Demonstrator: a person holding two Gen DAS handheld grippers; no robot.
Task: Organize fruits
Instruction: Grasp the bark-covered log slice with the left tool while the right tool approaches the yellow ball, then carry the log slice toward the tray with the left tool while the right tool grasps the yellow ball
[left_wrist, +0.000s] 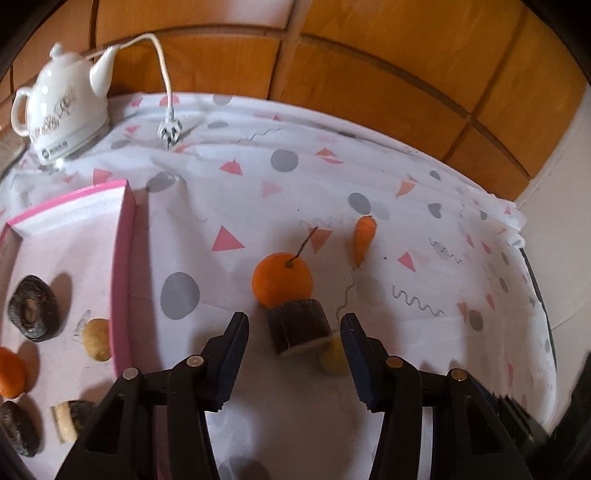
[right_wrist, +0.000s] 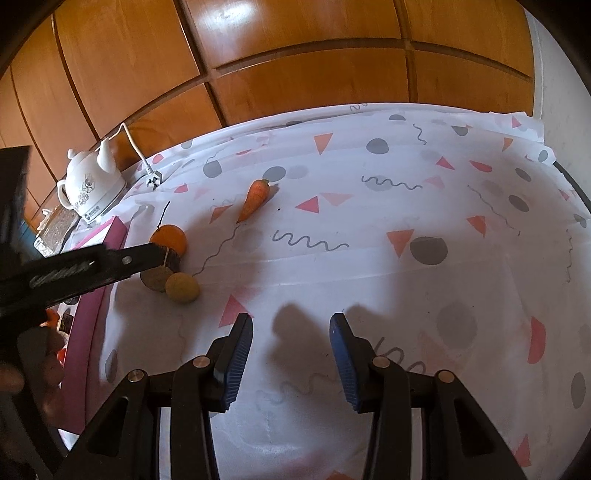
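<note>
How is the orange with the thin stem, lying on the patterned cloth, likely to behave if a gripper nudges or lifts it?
The orange looks round and smooth, so it would probably roll when nudged. It touches the dark cut piece, which may block it on that side. The thin stem looks fragile, so the body seems the safer place to grip.

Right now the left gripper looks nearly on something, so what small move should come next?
Probably ease the left gripper down around the brown chunk and close. Its pads are apart, and the chunk sits between them, touching the orange.
</note>
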